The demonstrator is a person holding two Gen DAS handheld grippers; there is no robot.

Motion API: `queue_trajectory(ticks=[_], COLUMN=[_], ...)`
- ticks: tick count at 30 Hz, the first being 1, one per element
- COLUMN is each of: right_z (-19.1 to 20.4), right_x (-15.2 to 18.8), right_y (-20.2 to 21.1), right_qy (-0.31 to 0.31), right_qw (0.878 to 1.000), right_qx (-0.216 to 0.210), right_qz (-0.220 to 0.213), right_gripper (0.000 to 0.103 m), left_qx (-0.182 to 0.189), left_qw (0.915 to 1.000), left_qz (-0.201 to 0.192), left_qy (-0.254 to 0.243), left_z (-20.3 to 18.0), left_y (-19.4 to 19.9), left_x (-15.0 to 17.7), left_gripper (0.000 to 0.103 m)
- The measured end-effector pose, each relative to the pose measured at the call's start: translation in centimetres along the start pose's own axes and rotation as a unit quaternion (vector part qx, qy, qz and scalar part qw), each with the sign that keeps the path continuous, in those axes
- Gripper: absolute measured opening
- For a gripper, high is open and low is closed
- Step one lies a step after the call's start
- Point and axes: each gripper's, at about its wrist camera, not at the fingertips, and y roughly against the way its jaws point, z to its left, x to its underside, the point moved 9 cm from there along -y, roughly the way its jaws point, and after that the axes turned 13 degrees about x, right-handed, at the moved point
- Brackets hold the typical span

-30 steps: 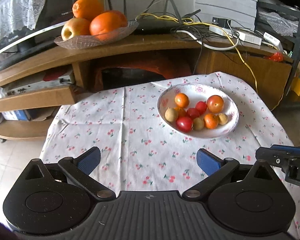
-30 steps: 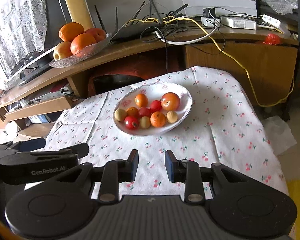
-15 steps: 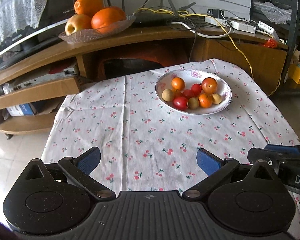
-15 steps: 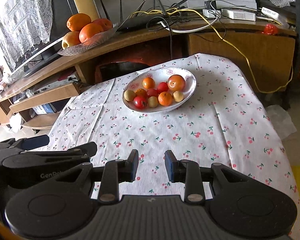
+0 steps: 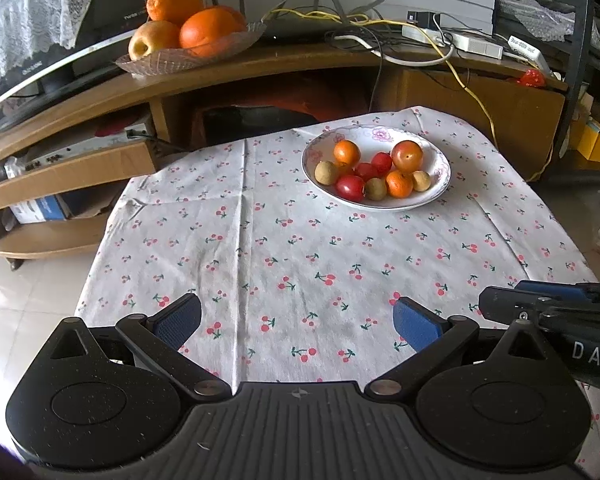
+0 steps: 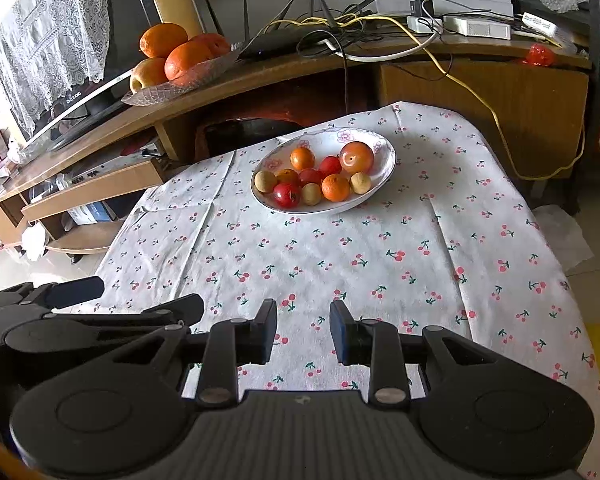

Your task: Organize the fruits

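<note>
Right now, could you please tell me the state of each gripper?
Left gripper: open wide, holding nothing, above the cherry-print tablecloth.
Right gripper: open with a narrower gap, holding nothing.

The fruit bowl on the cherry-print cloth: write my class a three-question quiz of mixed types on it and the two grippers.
1. True or false: the white bowl sits on the tablecloth.
2. Which gripper is open wider: A left gripper, B right gripper?
3. Fill in: the glass dish of big oranges stands on the wooden ____.

Key: 1 true; 2 A; 3 shelf.
</note>
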Motion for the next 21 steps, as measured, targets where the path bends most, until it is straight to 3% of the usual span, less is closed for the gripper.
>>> queue_trajectory(ticks=[21], right_z=[0.3], right_x=[0.9], right_y=[0.1], right_qy=[0.007], right_qw=[1.000], right_qx=[0.003], right_qz=[0.008], right_gripper=[0.028], left_qx=[-0.002], left_qw=[0.9997], left_qz=[0.014], left_qy=[0.018], left_z=[0.3], left_y=[0.3], left_x=[1.1], left_gripper=[0.103])
